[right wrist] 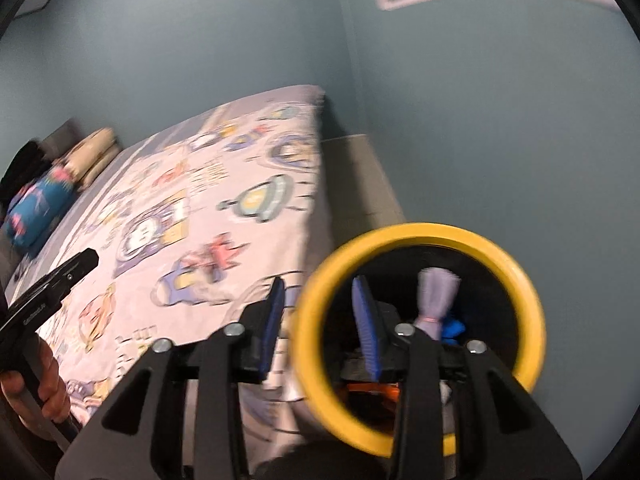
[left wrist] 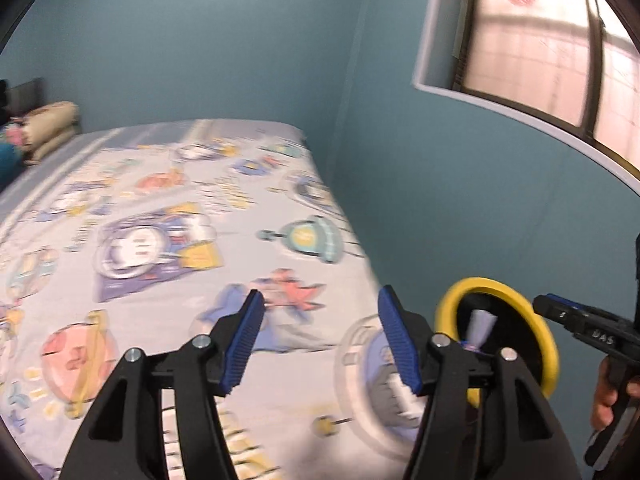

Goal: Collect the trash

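A black trash bin with a yellow rim (right wrist: 416, 236) hangs at the right gripper; the rim sits between its blue-padded fingers, one finger (right wrist: 366, 320) inside the bin. My right gripper (right wrist: 320, 320) looks shut on the rim. Inside lie a tied lilac bag (right wrist: 434, 298), something blue and something orange. In the left wrist view the bin (left wrist: 452, 308) is at lower right with the lilac bag (left wrist: 480, 328) in it. My left gripper (left wrist: 320, 320) is open and empty above the bed. The right gripper's body (left wrist: 592, 328) shows at the far right.
A bed with a space-cartoon sheet (left wrist: 160, 220) fills the left and middle. Folded pillows (left wrist: 52, 128) and a blue bundle (right wrist: 36, 204) lie at its far end. Blue walls stand behind and to the right, with a window (left wrist: 540, 40) upper right.
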Available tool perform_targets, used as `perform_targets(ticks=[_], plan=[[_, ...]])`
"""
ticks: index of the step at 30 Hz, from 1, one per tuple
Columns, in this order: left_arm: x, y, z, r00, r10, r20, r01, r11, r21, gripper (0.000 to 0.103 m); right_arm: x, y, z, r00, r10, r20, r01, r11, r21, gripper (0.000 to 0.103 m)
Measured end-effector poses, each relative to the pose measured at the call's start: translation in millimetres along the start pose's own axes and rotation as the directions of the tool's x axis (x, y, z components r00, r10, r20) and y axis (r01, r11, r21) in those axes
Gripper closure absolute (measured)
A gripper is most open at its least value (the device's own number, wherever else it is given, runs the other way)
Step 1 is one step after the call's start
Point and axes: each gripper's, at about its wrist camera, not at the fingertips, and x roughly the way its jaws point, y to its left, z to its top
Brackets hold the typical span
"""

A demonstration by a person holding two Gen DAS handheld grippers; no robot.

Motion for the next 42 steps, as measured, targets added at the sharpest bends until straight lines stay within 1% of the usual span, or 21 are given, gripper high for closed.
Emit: perform_targets(ticks=[2,6,7,8,10,12,14,15,17,19,20,21,22,25,27,31,33,34,36,39,42], plan=[[-19.5,25.2,-4.1,0.999,0.041,0.02,-0.041,0.999,-0.02,0.041,-1.0,34.4,-0.8,1.0,0.03,0.007,-0.03,0.998,-0.048,0.059],[-53.4,57.0,-15.3,0.991,0.123,0.06,-0.121,0.992,-0.032,0.035,-3.1,85.9,-7.7,0.998,0.06,0.014,-0.058,0.993,-0.104,0.054],[-61.3,63.2,-18.9,0.988,0.14,0.07,-0.138,0.99,-0.036,0.033,-3.3,92.3,-10.1,0.998,0.065,0.012,-0.063,0.992,-0.108,0.053],[-69.5,68.9,-22.2,0.986,0.151,0.075,-0.148,0.988,-0.045,0.033,-4.2,99.7,-12.9,0.998,0.067,0.012,-0.065,0.992,-0.11,0.053],[-81.1,79.9,-28.3,0.985,0.155,0.079,-0.15,0.987,-0.061,0.031,-12.4,114.0,-22.2,0.998,0.042,0.045,-0.036,0.992,-0.124,0.048],[-94.4,85.9,-35.8,0.982,0.166,0.09,-0.16,0.985,-0.07,0.028,-22.5,123.0,-32.1,0.996,0.041,0.074,-0.031,0.991,-0.128,0.045],[-109.6,89.8,-44.2,0.977,0.179,0.116,-0.171,0.982,-0.078,0.02,-30.9,128.0,-41.1,0.995,0.045,0.091,-0.034,0.993,-0.116,0.039],[-117.5,90.2,-48.2,0.974,0.186,0.131,-0.177,0.981,-0.079,0.018,-37.0,130.4,-47.0,0.994,0.036,0.108,-0.024,0.994,-0.109,0.035],[-134.9,90.1,-57.1,0.964,0.207,0.165,-0.197,0.977,-0.076,0.011,-48.9,134.3,-59.1,0.99,0.014,0.143,0.0,0.995,-0.099,0.029],[-147.9,88.0,-65.4,0.953,0.229,0.197,-0.217,0.973,-0.078,0.008,-57.6,135.3,-68.6,0.985,-0.005,0.171,0.02,0.996,-0.084,0.019],[-154.9,86.9,-69.8,0.948,0.238,0.211,-0.226,0.971,-0.079,0.008,-62.1,135.4,-72.7,0.983,-0.014,0.184,0.028,0.997,-0.073,0.017],[-160.8,84.8,-74.3,0.945,0.242,0.221,-0.23,0.97,-0.081,0.008,-67.1,135.7,-77.7,0.98,-0.021,0.198,0.033,0.998,-0.059,0.012],[-165.2,83.9,-77.5,0.944,0.241,0.223,-0.229,0.97,-0.082,0.008,-70.4,135.7,-81.6,0.978,-0.023,0.206,0.034,0.998,-0.051,0.01],[-177.6,80.1,-88.7,0.943,0.244,0.226,-0.229,0.969,-0.092,0.008,-80.3,136.6,-93.0,0.973,-0.036,0.228,0.043,0.999,-0.028,0.008],[-186.5,76.4,-95.3,0.938,0.256,0.234,-0.239,0.966,-0.097,0.008,-87.1,137.5,-101.4,0.967,-0.046,0.252,0.051,0.999,-0.012,0.008],[-199.2,68.1,-101.6,0.93,0.255,0.264,-0.243,0.967,-0.08,0.008,-95.4,143.2,-114.7,0.952,-0.102,0.29,0.115,0.993,-0.028,0.008],[-203.8,64.4,-104.0,0.924,0.264,0.278,-0.255,0.964,-0.07,0.008,-97.2,142.9,-117.7,0.948,-0.111,0.297,0.123,0.992,-0.021,0.008],[-206.2,62.9,-103.9,0.917,0.277,0.287,-0.268,0.961,-0.07,0.008,-97.4,143.3,-118.2,0.948,-0.115,0.298,0.127,0.992,-0.021,0.008],[-211.6,61.5,-103.9,0.91,0.285,0.301,-0.275,0.959,-0.075,0.008,-96.8,143.5,-118.6,0.948,-0.112,0.297,0.124,0.992,-0.022,0.008],[-214.9,62.9,-103.7,0.907,0.293,0.301,-0.281,0.956,-0.086,0.008,-94.7,144.5,-119.2,0.949,-0.113,0.294,0.126,0.992,-0.025,0.008],[-216.5,64.2,-103.1,0.91,0.296,0.292,-0.28,0.955,-0.095,0.008,-92.2,145.1,-120.8,0.952,-0.112,0.284,0.124,0.992,-0.025,0.008]])
